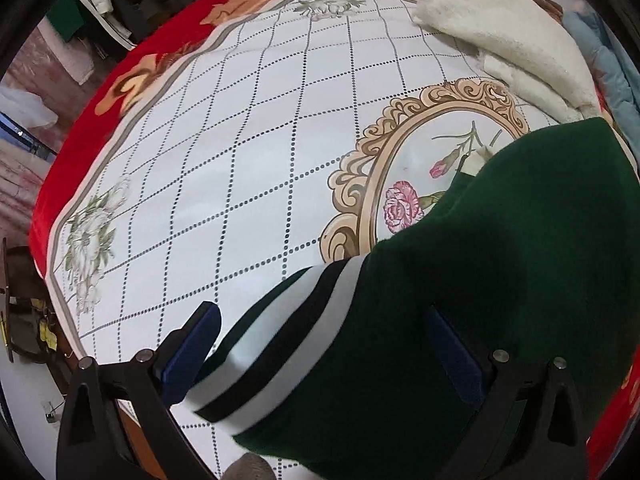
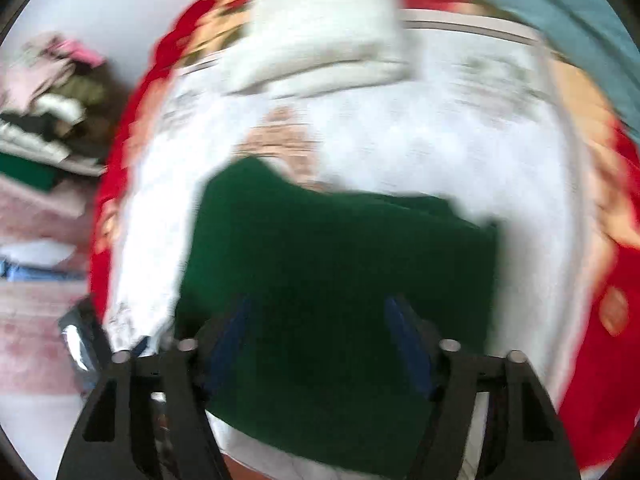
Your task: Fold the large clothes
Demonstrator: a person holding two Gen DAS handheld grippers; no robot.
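The green sweater (image 1: 500, 280) is lying between both sets of gaping, empty jaws. Its striped cuff (image 1: 280, 336) is sitting nearer the left gripper (image 1: 320, 344); the right gripper (image 2: 320, 344) is hanging over its body.

The left gripper (image 1: 324, 316) is held low with its two blue-padded fingers (image 1: 192, 344) spread wide apart, one at the left and one at the right of its view. The right gripper (image 2: 318, 308) shows in a heavily blurred view, its dark fingers (image 2: 404, 336) likewise set wide apart, clamping nothing.
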